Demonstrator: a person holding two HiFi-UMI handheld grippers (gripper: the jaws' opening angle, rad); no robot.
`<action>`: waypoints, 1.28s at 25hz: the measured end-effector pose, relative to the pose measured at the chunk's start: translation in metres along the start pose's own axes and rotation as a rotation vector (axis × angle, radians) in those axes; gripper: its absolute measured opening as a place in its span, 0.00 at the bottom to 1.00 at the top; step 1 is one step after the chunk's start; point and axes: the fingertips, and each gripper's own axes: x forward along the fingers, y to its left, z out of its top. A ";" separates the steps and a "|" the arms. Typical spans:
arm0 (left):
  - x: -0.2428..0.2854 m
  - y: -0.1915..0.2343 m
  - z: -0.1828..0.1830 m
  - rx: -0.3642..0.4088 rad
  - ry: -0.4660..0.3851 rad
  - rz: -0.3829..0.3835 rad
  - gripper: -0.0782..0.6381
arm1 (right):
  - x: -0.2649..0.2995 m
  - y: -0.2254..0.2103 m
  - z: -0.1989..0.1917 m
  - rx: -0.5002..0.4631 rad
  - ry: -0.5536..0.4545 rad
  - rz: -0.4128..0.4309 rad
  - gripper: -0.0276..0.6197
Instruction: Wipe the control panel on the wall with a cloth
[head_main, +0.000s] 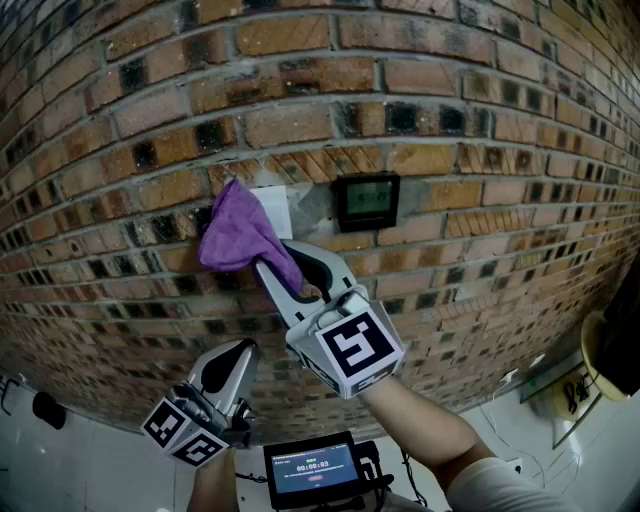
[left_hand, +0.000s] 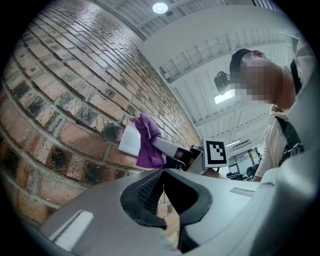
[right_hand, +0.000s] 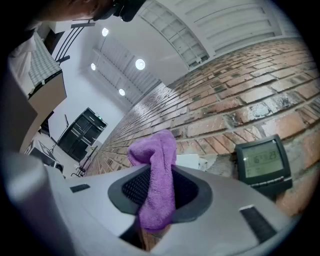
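Purple cloth (head_main: 235, 235) is squeezed tight in the right claw (head_main: 272, 265) and pressed on a white plate (head_main: 275, 205) on the brick wall (head_main: 450, 120). The dark control panel (head_main: 366, 200) sits just beside the plate, and the cloth is not touching it. Only the right gripper view shows pale numbers on its screen. The left claw (head_main: 230, 365) hangs lower, closed with nothing in it. The left gripper view shows the cloth from the side, but not the dark panel.
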 end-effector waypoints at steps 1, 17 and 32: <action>-0.001 -0.001 -0.001 -0.003 -0.002 0.001 0.09 | 0.002 -0.003 -0.001 -0.002 0.004 -0.007 0.21; 0.017 -0.015 -0.013 -0.019 0.001 -0.032 0.09 | -0.013 -0.054 -0.010 -0.027 0.028 -0.104 0.21; 0.045 -0.041 -0.025 -0.030 0.015 -0.097 0.09 | -0.059 -0.098 0.002 -0.047 0.018 -0.194 0.22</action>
